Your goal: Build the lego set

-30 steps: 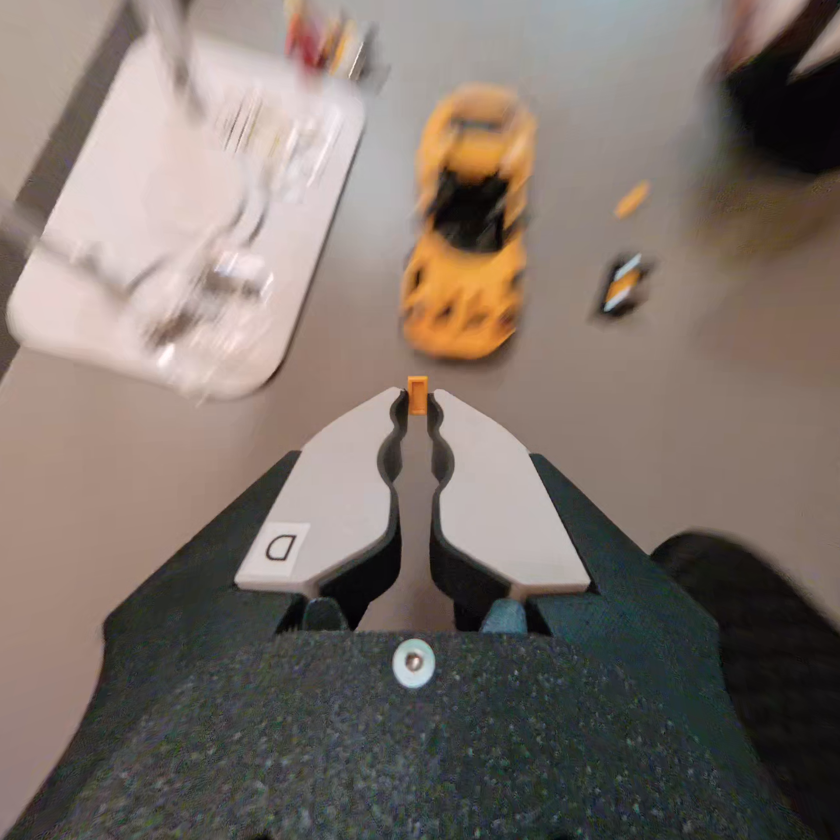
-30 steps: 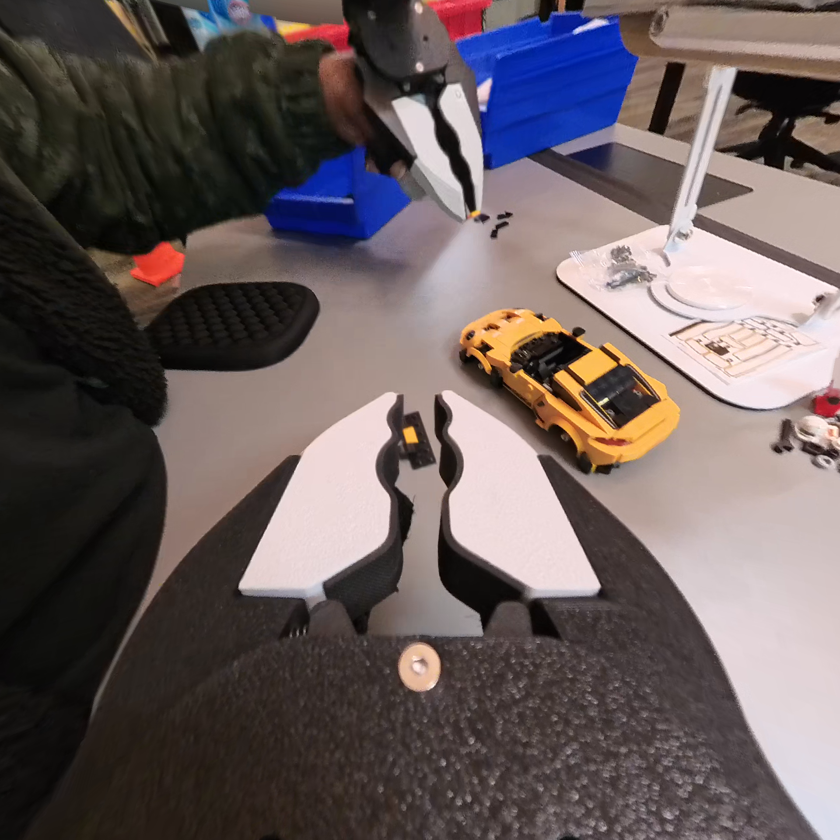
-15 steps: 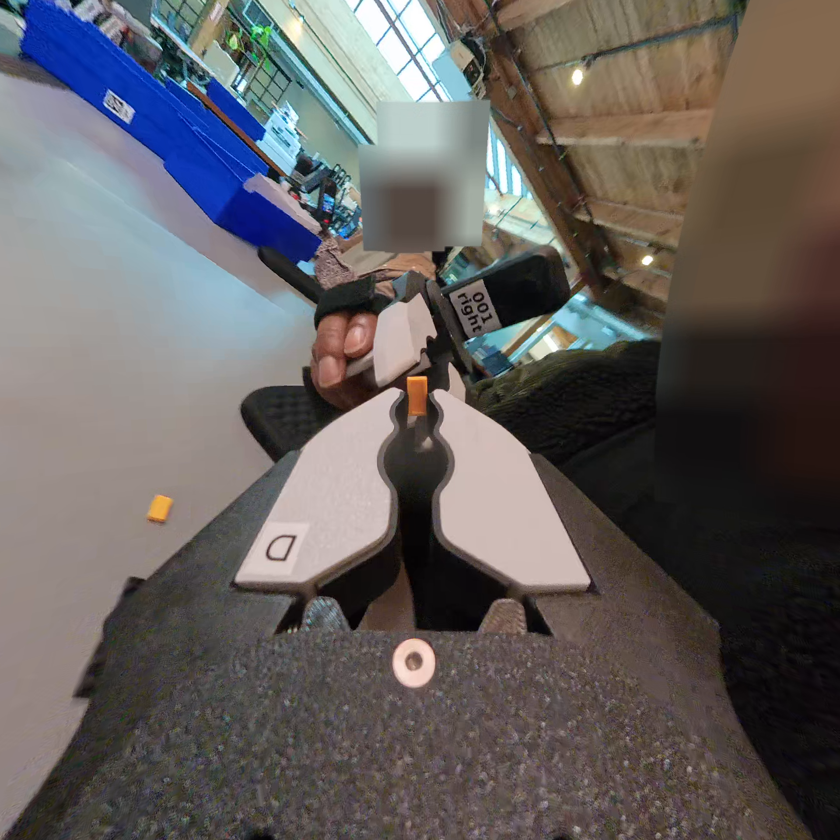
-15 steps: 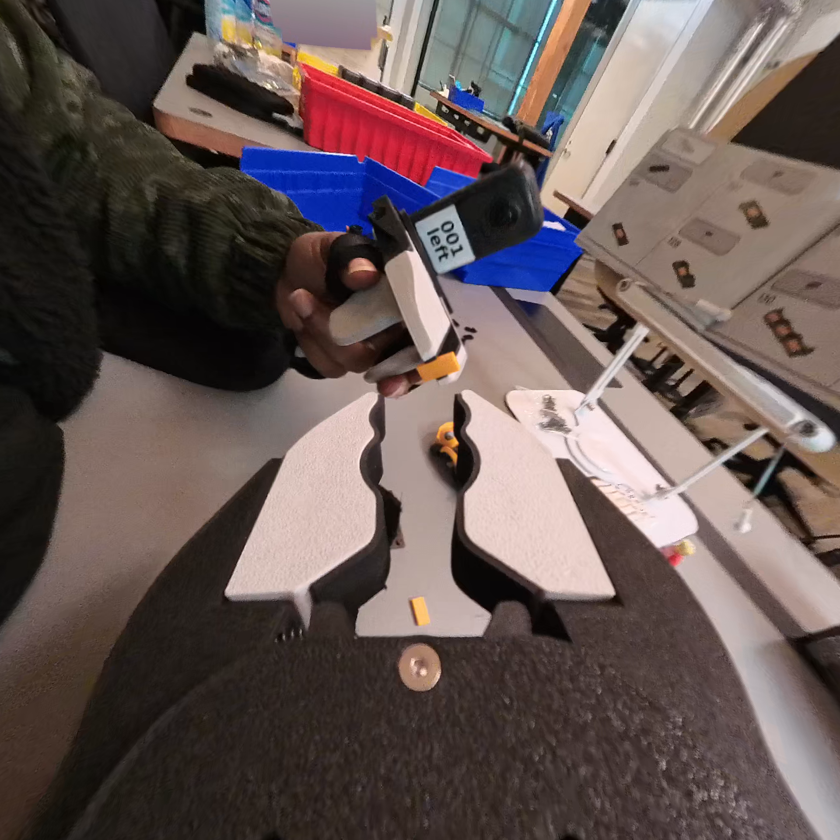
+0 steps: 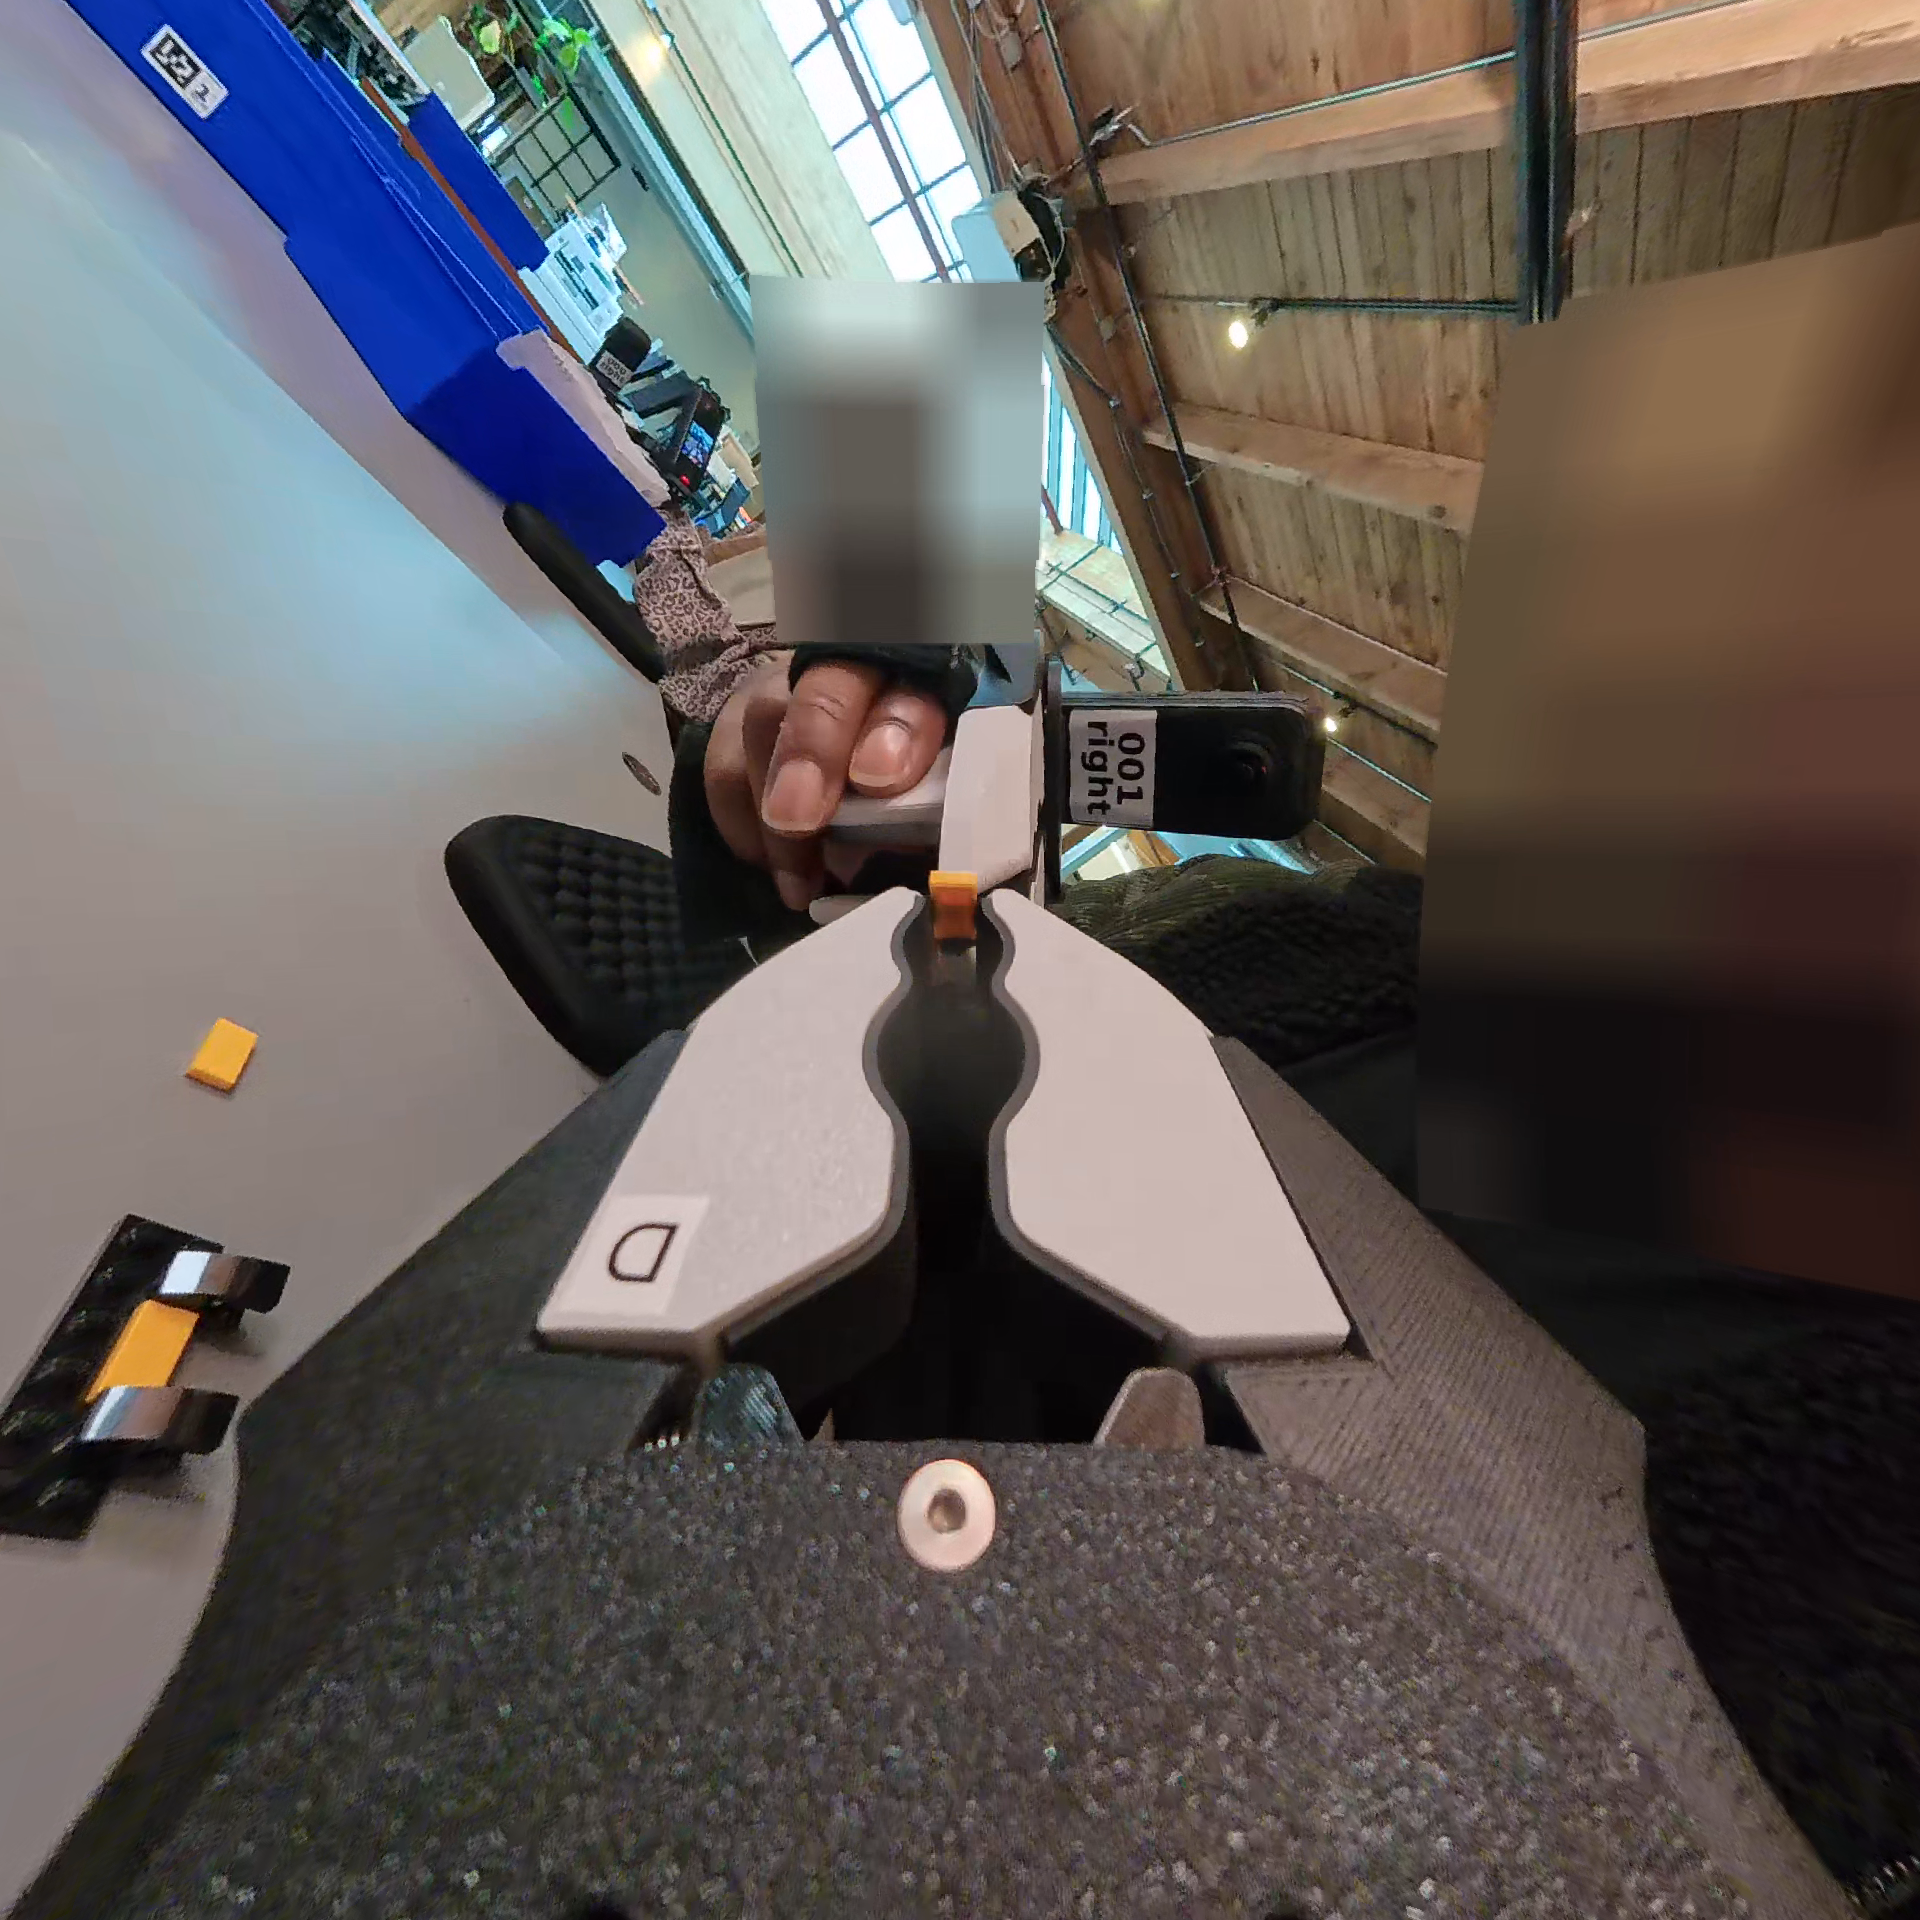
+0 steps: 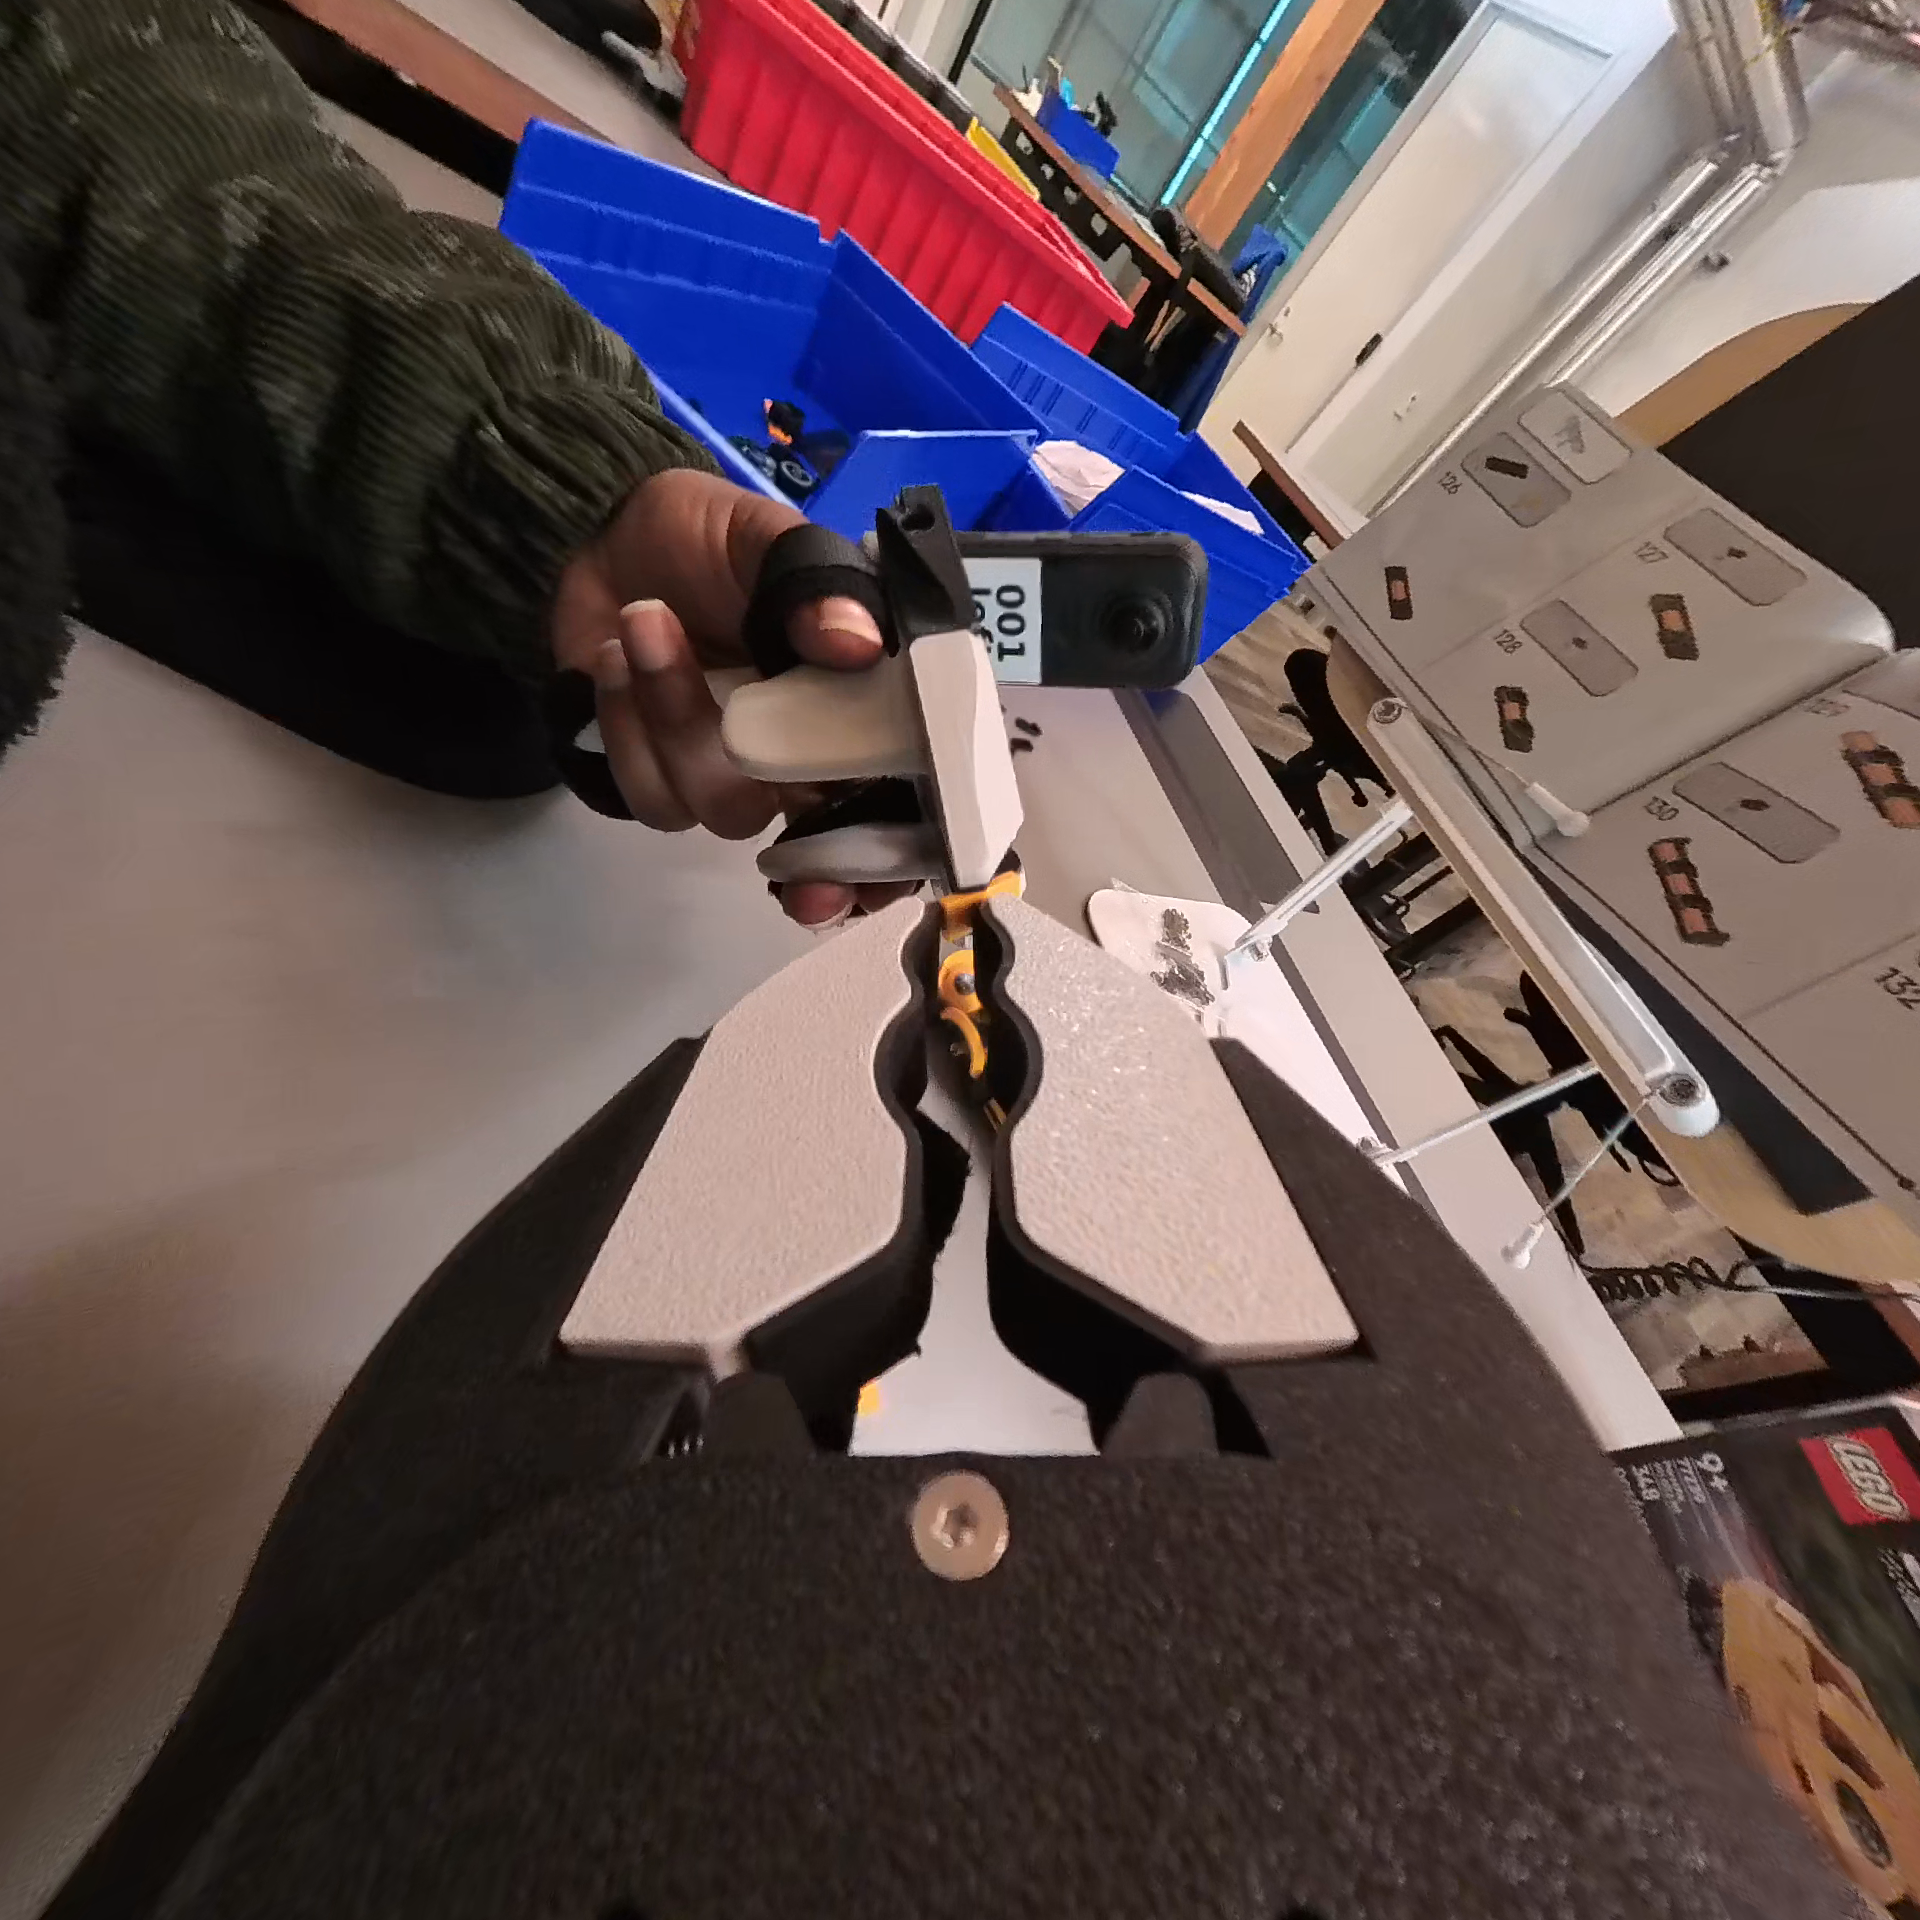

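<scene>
Along the far side of the grey table (image 6: 260,1039) runs a row of blue bins (image 6: 883,343) with a red bin (image 6: 883,177) behind, and to the right an instruction booklet (image 6: 1662,644) leans on a wire stand above a lettered set box (image 6: 1808,1621). A black plate assembly (image 5: 114,1361) and an orange tile (image 5: 221,1054) lie loose on the tabletop. Held tip to tip above it, the left gripper (image 5: 952,914) pinches a small orange piece (image 5: 952,902), while the right gripper (image 6: 961,920), each bearing a printed sticker, stands narrowed with that piece at its tips; whether it grips I cannot tell.

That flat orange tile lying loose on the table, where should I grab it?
Come straight down from above and pinch the orange tile across two opposite side edges; it lies flat on the table, so likely only its thin edges offer grip.
</scene>
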`<state>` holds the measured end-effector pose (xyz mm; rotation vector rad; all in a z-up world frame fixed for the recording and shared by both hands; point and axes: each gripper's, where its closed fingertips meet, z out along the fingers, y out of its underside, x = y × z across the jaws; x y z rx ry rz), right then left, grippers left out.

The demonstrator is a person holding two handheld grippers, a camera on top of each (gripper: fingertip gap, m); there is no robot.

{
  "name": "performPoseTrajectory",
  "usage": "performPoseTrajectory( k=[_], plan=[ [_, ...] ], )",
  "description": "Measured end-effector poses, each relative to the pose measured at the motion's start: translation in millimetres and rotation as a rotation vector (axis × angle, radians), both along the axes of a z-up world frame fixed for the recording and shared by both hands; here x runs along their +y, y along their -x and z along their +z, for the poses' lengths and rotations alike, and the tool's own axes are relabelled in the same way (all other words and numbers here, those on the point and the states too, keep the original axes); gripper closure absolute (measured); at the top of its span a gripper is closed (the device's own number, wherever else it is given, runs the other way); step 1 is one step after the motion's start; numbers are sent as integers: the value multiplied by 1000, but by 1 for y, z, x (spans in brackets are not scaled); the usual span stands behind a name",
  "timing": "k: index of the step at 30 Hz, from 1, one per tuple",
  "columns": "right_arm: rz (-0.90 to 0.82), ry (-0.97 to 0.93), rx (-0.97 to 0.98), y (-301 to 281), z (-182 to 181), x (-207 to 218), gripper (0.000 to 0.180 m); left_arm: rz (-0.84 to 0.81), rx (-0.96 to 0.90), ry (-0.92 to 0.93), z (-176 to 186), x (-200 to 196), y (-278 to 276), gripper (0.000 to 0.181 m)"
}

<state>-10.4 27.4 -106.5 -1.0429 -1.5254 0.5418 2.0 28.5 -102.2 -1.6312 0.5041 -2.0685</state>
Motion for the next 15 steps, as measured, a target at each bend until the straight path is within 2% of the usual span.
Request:
performPoseTrajectory(
  k=[7,15],
  plan=[
    [89,-45,-105,4,-2,-5,158,-75,14,-40,-2,-12,2,173],
    [182,-124,-237,10,-9,-13,164,-93,70,-105,-6,-18,6,173]
  ],
)
